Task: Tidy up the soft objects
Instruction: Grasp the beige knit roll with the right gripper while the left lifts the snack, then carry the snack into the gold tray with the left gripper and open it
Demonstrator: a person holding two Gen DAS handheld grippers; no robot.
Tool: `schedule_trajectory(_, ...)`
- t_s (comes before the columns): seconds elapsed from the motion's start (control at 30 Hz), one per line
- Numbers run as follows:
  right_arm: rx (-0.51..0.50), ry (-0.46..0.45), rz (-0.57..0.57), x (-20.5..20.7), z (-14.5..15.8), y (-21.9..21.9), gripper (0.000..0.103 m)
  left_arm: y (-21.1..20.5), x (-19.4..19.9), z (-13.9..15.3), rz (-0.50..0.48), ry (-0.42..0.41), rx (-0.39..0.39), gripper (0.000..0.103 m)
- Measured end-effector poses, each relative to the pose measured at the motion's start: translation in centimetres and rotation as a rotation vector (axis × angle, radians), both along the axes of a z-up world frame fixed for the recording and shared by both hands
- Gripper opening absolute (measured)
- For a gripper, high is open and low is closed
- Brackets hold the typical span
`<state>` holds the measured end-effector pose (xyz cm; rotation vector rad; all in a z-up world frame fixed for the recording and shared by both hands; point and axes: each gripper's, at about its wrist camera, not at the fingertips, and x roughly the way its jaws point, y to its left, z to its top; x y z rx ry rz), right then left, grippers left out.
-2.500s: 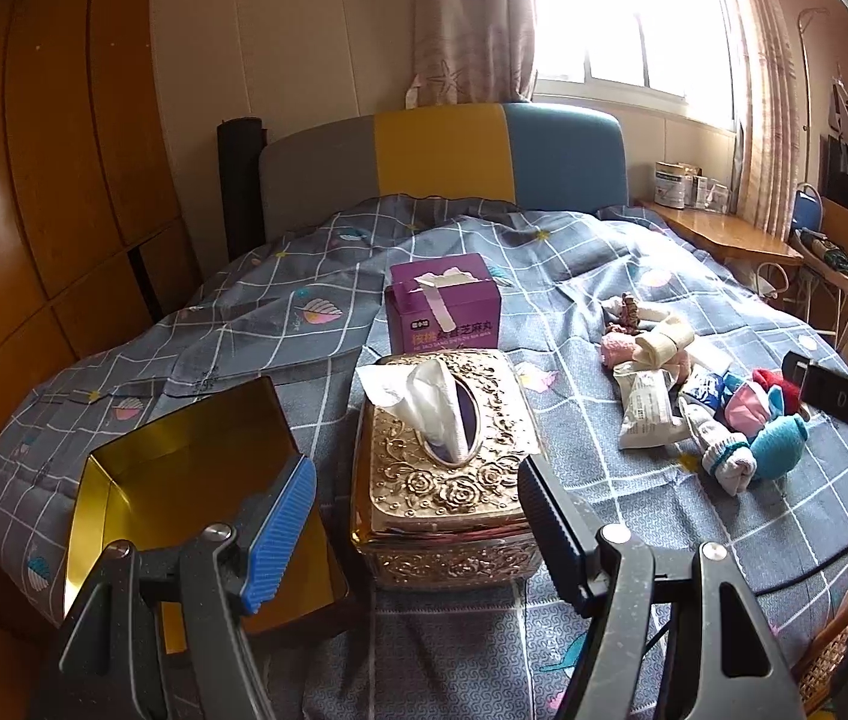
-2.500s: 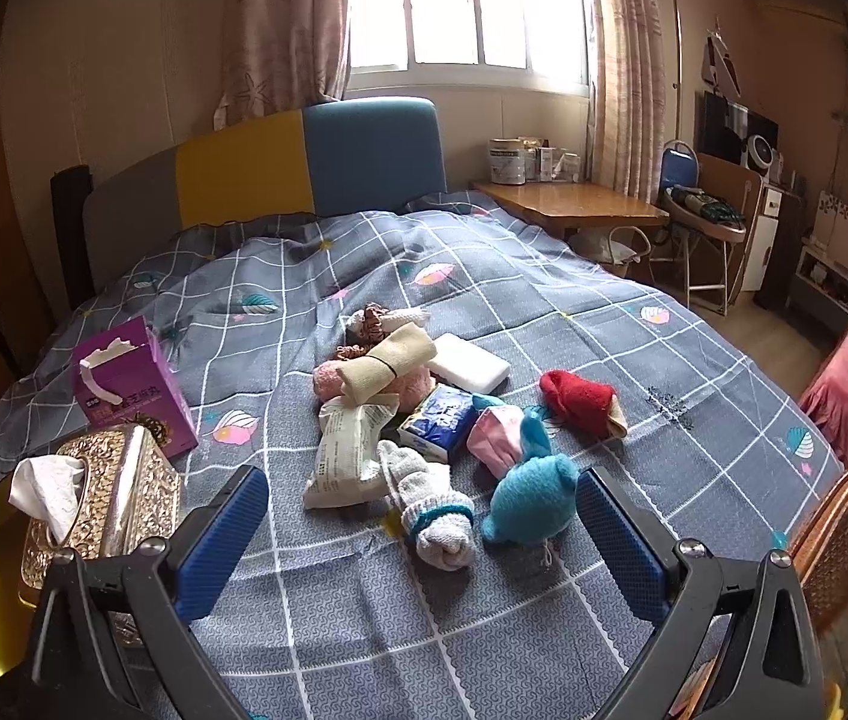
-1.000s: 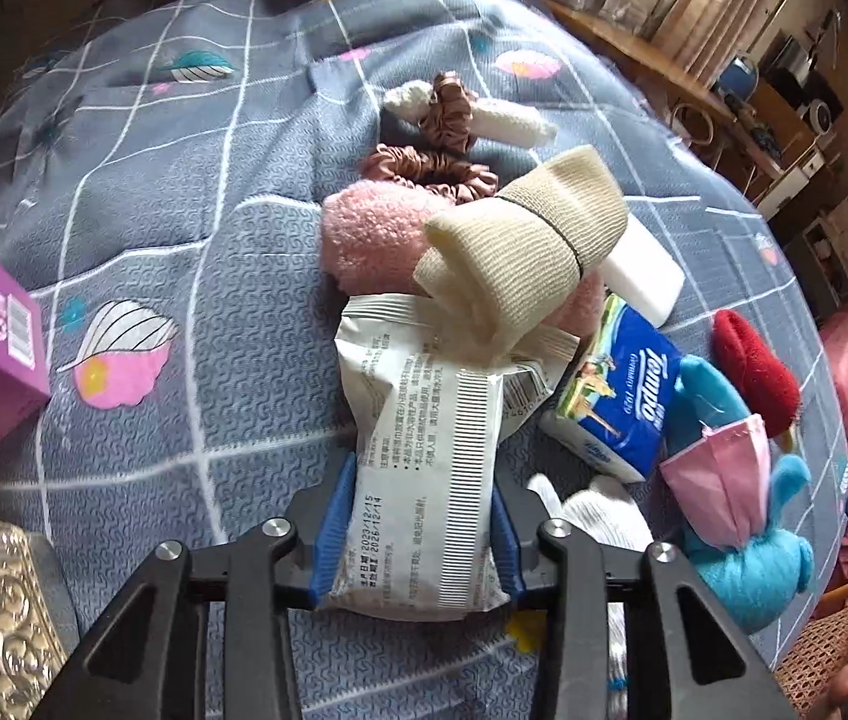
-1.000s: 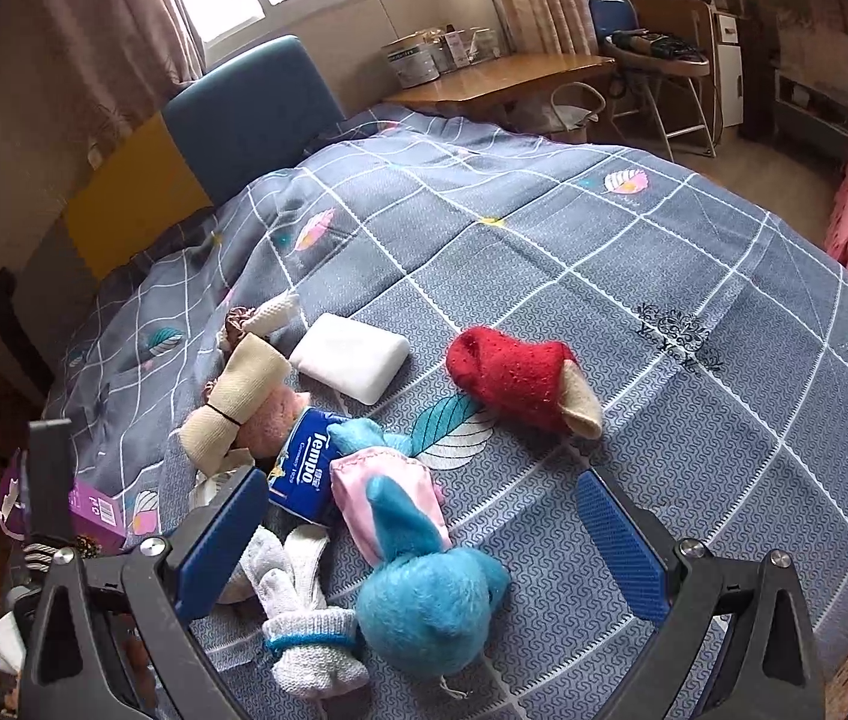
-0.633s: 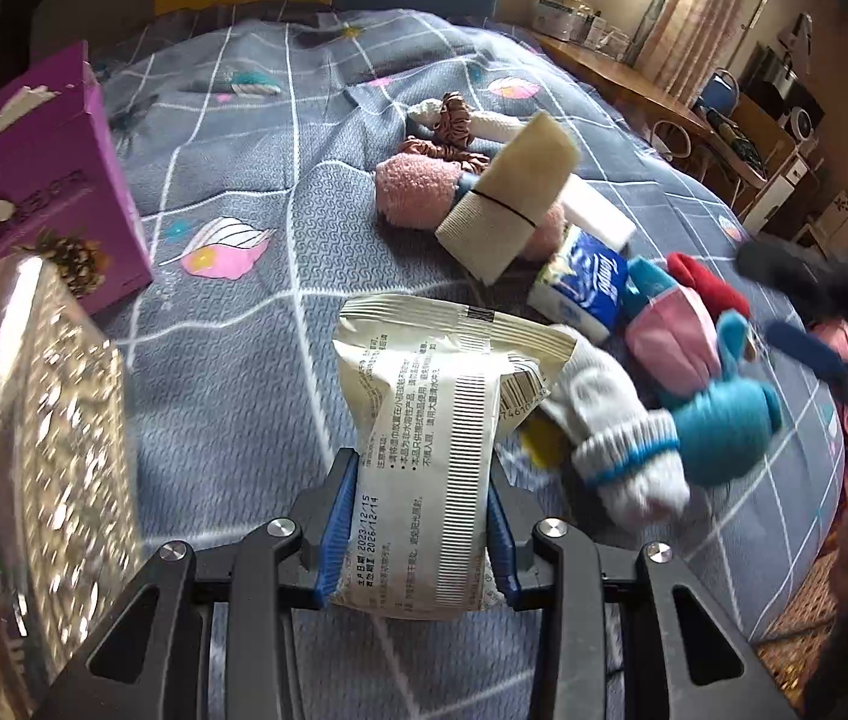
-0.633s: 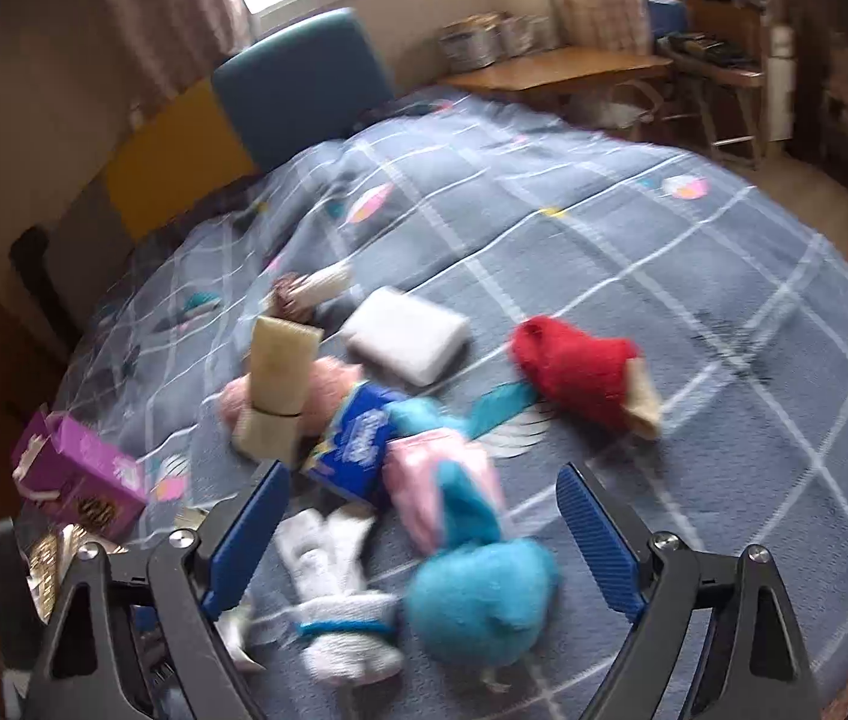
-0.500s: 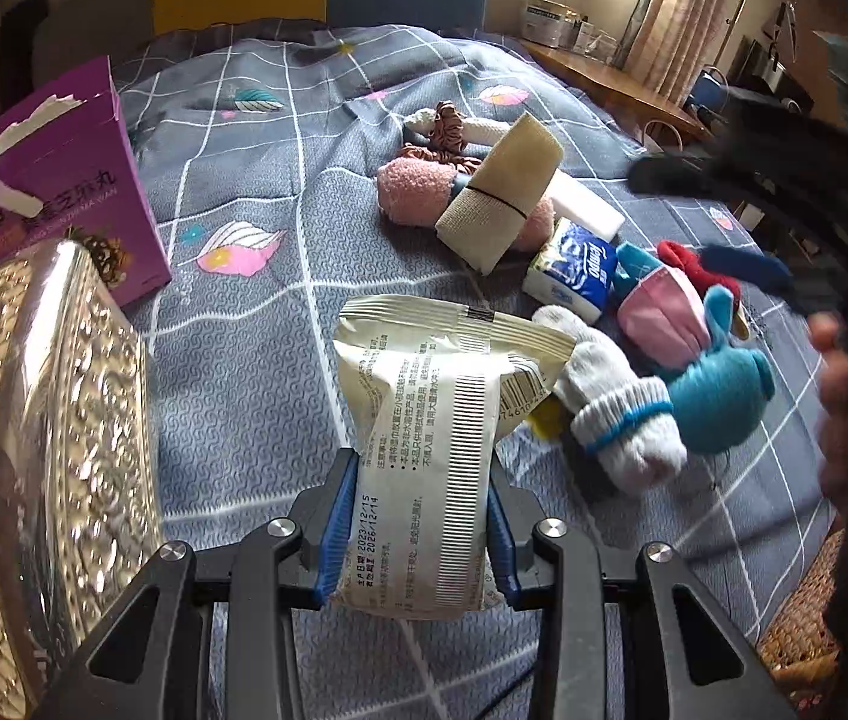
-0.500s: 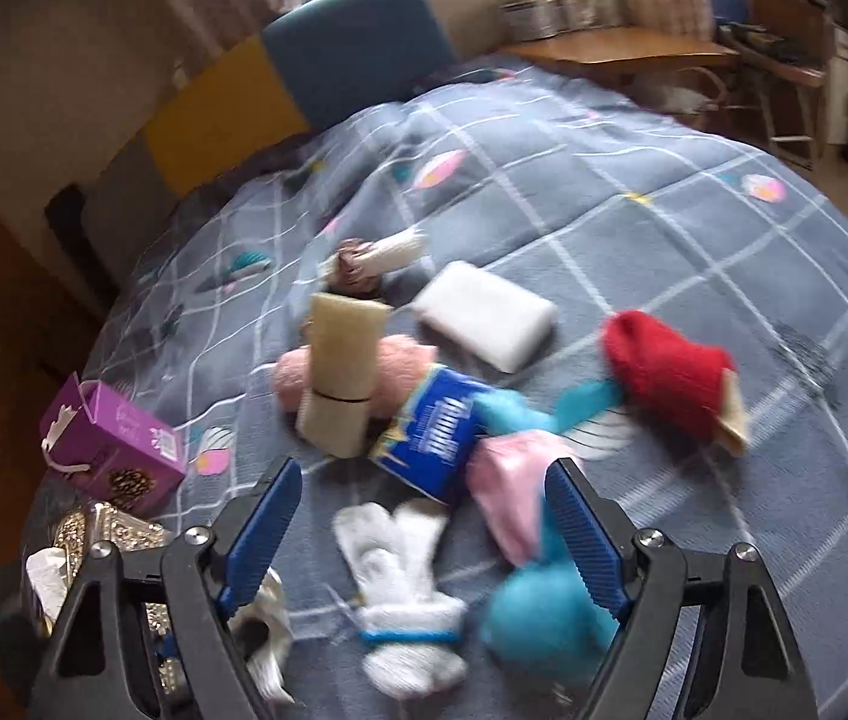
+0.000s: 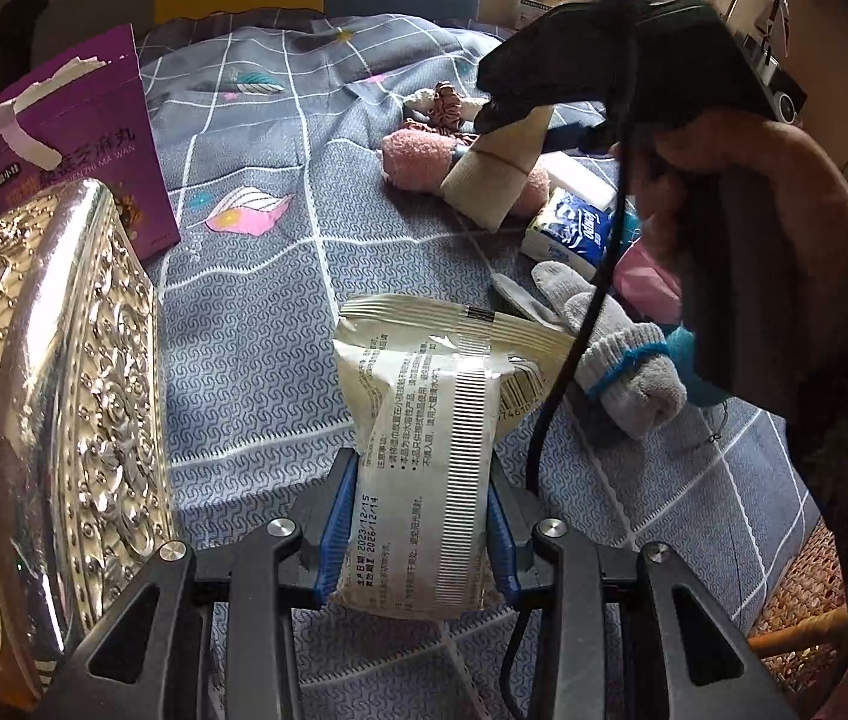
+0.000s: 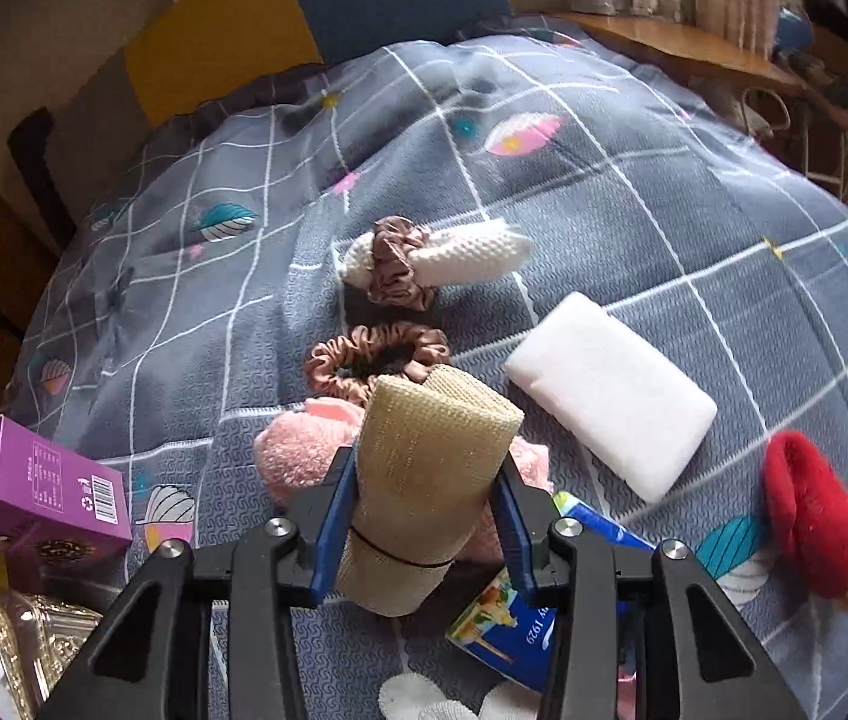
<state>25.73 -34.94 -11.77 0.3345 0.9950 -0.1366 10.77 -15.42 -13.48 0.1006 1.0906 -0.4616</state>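
My left gripper (image 9: 417,522) is shut on a cream plastic packet (image 9: 424,456) and holds it above the bed. My right gripper (image 10: 424,516) has closed its blue pads around a beige rolled cloth (image 10: 424,474) that lies across a pink fluffy sock (image 10: 297,450). In the left wrist view the right gripper's body (image 9: 622,54) covers the top of that roll (image 9: 496,180). A grey glove (image 9: 610,348), a Tempo tissue pack (image 9: 568,228), a red sock (image 10: 808,510), a white pack (image 10: 610,390) and scrunchies (image 10: 375,354) lie on the bedspread.
An ornate gold tissue box (image 9: 45,408) stands close at left, with a purple carton (image 9: 75,138) behind it. The person's right hand and a black cable (image 9: 574,354) fill the right of the left wrist view. A wooden desk (image 10: 688,48) stands beyond the bed.
My right gripper moved forward and down onto the beige roll and closed on it. My left gripper keeps the cream packet and has drawn back toward the gold box.
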Motion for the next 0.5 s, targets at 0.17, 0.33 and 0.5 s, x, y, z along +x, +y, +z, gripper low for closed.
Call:
schedule_trajectory(0.17, 0.016, -0.092, 0.042, -3.3, 3.2, -0.4, 0.038, -0.1, 0.0, 0.3, -0.004, -0.002, -0.015, 0.038)
schedule_trajectory(0.33, -0.001, -0.064, 0.065, -7.6, 3.7, -1.1, 0.039, -0.1, 0.5, 2.0, 0.01, -0.014, -0.04, 0.038)
schedule_trajectory(0.5, -0.011, -0.018, 0.052, -10.2, 1.4, -1.9, 0.039, -0.1, 2.2, 5.1, 0.039, -0.033, -0.09, 0.038)
